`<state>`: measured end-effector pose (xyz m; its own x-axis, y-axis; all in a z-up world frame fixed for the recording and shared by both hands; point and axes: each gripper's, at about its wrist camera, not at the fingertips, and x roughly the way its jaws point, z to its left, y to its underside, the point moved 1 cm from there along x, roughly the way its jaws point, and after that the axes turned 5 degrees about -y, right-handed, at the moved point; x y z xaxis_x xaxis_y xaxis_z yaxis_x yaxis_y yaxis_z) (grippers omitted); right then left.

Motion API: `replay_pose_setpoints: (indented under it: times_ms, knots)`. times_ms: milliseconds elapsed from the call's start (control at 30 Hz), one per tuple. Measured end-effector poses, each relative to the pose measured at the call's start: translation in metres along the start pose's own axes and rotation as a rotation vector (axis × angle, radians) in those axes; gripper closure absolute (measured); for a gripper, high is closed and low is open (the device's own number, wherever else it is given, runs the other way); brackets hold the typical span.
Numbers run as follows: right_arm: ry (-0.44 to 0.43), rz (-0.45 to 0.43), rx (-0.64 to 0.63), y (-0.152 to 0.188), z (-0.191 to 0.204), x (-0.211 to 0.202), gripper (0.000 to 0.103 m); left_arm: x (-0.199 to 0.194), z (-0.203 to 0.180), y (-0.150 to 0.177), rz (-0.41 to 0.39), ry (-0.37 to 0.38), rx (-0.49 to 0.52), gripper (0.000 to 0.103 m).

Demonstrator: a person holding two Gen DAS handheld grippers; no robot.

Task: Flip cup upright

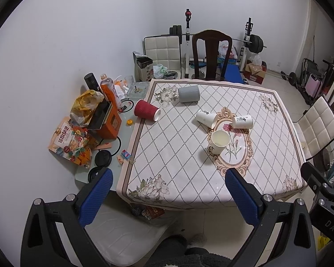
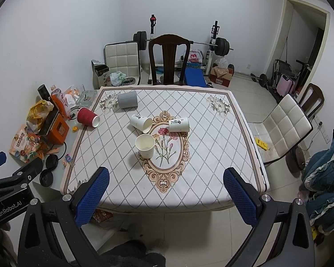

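Several cups sit on the patterned tablecloth [image 2: 211,146]. One white paper cup [image 1: 219,142] [image 2: 145,145] stands upright near the middle. Two white printed cups lie on their sides behind it, one on the left [image 1: 206,118] [image 2: 141,122] and one on the right [image 1: 243,121] [image 2: 179,124]. A red ribbed cup [image 1: 146,109] [image 2: 87,116] lies on its side at the cloth's left edge. A grey cup [image 1: 189,94] [image 2: 127,99] lies at the back left. My left gripper [image 1: 169,180] and right gripper [image 2: 167,180] are both open and empty, held off the table's near edge.
Snack bags, an orange box [image 1: 108,123], a bottle and lids crowd the table's bare left strip. A dark wooden chair [image 2: 169,57] stands behind the table, a white padded chair [image 2: 285,124] to its right. A weight bench stands by the back wall.
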<state>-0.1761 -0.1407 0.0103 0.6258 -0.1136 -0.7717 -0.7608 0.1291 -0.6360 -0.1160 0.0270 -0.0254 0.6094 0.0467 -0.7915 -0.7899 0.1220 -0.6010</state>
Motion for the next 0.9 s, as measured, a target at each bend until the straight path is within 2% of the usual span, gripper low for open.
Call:
replay_pose_setpoints:
  times_ms: [900]
  knots:
    - [-0.004, 0.006, -0.004, 0.012, 0.003, 0.003, 0.0, 0.0, 0.013, -0.004, 0.001, -0.007, -0.015, 0.0]
